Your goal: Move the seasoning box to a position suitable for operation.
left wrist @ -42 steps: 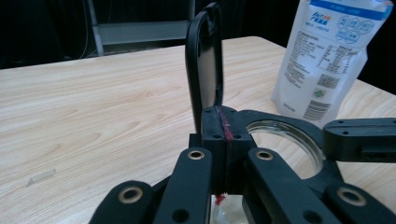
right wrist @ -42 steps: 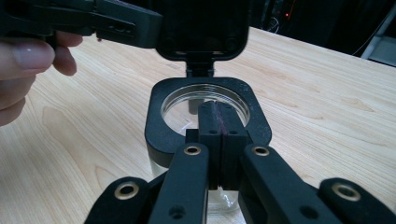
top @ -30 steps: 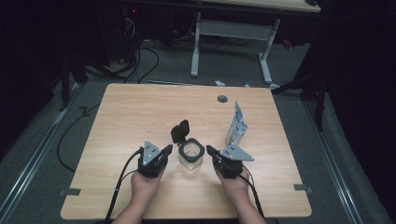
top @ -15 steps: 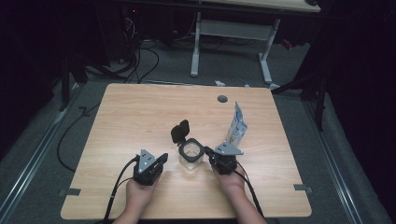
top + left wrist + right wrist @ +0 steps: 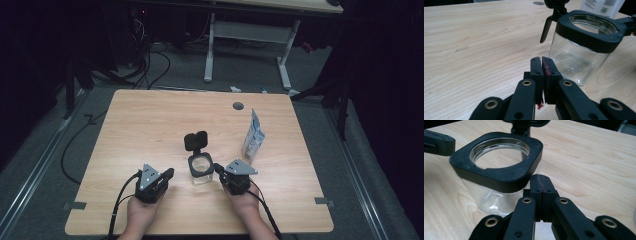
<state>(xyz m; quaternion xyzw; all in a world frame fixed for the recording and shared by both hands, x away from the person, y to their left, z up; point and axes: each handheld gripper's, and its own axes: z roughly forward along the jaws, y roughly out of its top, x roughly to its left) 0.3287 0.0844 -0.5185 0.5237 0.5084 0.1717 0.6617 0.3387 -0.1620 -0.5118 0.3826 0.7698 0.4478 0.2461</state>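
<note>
One jar (image 5: pixel 201 170) — upright, mouth up

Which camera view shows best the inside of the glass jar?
The right gripper view: it looks down through the open mouth of the glass jar. The left gripper view shows its side wall and rim; the high view shows it small.

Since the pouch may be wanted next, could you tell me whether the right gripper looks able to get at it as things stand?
Probably yes. The pouch stands upright just beyond the right gripper, with bare table between them. The jar sits to the gripper's other side, off that path. Its jaws are shut, so they would have to open first.
</note>
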